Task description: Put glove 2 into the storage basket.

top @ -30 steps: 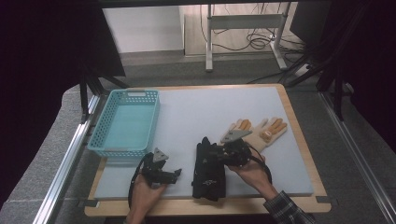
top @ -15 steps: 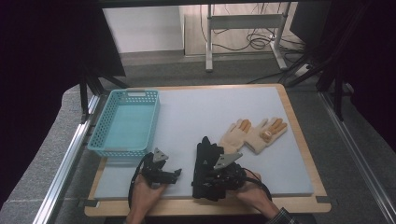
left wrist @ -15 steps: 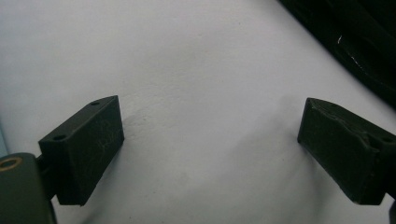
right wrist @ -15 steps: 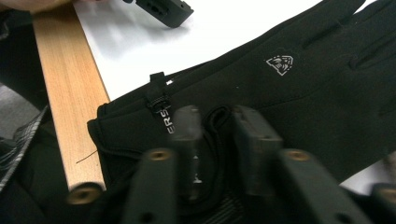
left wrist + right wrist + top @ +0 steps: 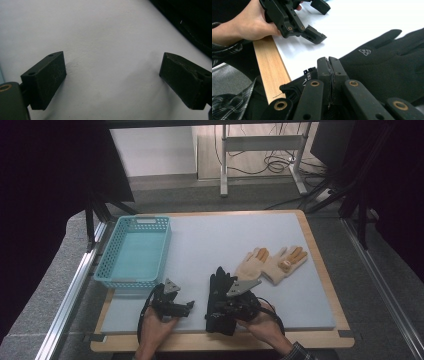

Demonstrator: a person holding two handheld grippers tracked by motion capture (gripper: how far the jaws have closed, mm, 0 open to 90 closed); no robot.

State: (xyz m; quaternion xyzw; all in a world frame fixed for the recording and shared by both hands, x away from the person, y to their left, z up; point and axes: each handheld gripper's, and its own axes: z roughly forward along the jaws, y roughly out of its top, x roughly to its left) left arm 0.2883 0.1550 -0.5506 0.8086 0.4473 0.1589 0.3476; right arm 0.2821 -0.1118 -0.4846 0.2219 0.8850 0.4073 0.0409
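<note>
A pair of black gloves (image 5: 220,290) lies near the table's front edge, one black glove (image 5: 387,65) spreading to the right in the right gripper view. My right gripper (image 5: 214,313) (image 5: 329,62) has just closed. Its jaws now stand together at that glove's cuff edge, pinching it. My left gripper (image 5: 189,306) (image 5: 112,82) rests a little to the left of the gloves, held low over the white mat. It is wide open with nothing between its jaws. The right gripper view also catches the left gripper (image 5: 322,22) and the hand that holds it.
A pair of beige gloves (image 5: 272,262) with orange fingertips lies right of centre. A turquoise basket (image 5: 107,265) stands at the left of the mat. The table's wooden front edge (image 5: 272,70) runs just beside the black gloves. A metal stand and cables sit beyond the table.
The right hand has slid left from beside the beige gloves onto the black gloves. The left hand has kept still.
</note>
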